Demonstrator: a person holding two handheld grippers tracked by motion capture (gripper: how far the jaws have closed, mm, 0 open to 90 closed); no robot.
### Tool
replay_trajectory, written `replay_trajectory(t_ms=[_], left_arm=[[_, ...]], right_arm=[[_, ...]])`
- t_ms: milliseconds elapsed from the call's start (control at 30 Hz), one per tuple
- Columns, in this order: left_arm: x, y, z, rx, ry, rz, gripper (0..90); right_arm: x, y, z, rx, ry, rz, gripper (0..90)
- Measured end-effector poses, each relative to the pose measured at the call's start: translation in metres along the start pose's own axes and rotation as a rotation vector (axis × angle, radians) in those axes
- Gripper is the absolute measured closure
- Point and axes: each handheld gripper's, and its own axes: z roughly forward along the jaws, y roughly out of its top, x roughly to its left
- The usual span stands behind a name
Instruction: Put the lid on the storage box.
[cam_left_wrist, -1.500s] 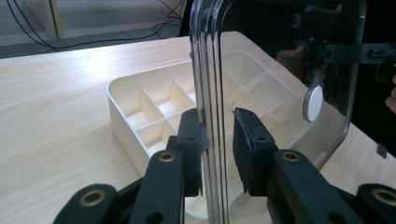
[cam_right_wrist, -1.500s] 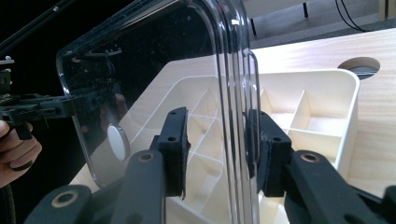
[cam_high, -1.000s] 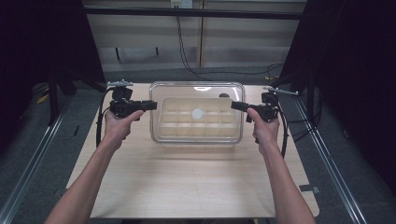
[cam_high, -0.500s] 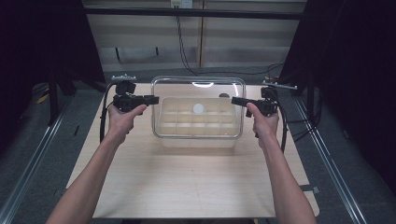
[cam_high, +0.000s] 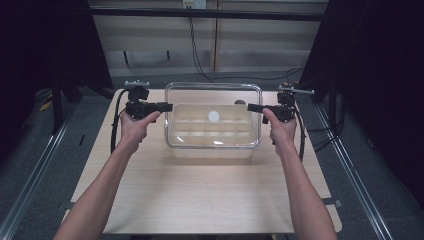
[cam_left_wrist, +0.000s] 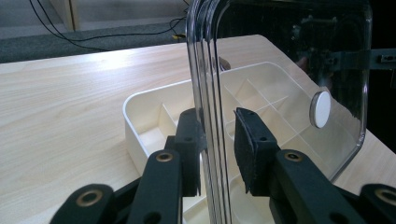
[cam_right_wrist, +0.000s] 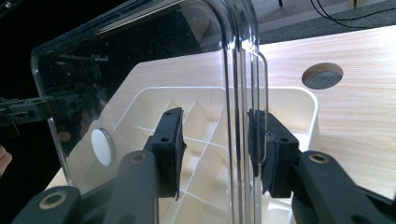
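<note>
No brand, label or writing could be read anywhere. A clear lid (cam_high: 213, 116) hung level above a cream divided tray (cam_high: 212, 150) that sat on the far half of the light wooden surface (cam_high: 200, 200), and a white round knob (cam_high: 214, 116) marked the lid's middle.

The left hand-held gripper (cam_high: 167, 106) had the lid's left edge between its jaws, nearly as closed as they got; in the left gripper view one pad (cam_left_wrist: 190, 140) lay against the rim while the other stood a sliver off, so a firm clamp could not be confirmed.

The right hand-held gripper (cam_high: 251, 107) straddled the lid's right edge with its jaws having just been opening; in the right gripper view one pad (cam_right_wrist: 170, 144) stood clear of the plastic and the other sat at the rim.

Behind the tray a round hole (cam_right_wrist: 322, 75) pierced the surface. Black cables (cam_high: 197, 55) trailed over the grey floor beyond, and dark frame posts (cam_high: 57, 75) flanked the surface.
</note>
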Motion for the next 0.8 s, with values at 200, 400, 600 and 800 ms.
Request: replay_trajectory(t_ms=[200,400,600,800], left_arm=[[0.005,0.001,0.008,0.014,0.014,-0.007,70.5],[0.011,0.002,0.014,0.029,0.02,-0.014,70.2],[0.015,0.002,0.02,0.044,0.03,-0.014,69.2],[0.023,0.0,0.029,0.057,0.021,-0.049,68.5]], right_arm=[[-0.005,0.003,0.008,0.026,-0.012,-0.001,55.1],[-0.007,0.004,0.015,0.05,-0.035,-0.008,53.2],[-0.009,0.004,0.023,0.06,-0.066,-0.008,49.3],[-0.013,0.002,0.031,0.071,-0.079,0.005,47.4]])
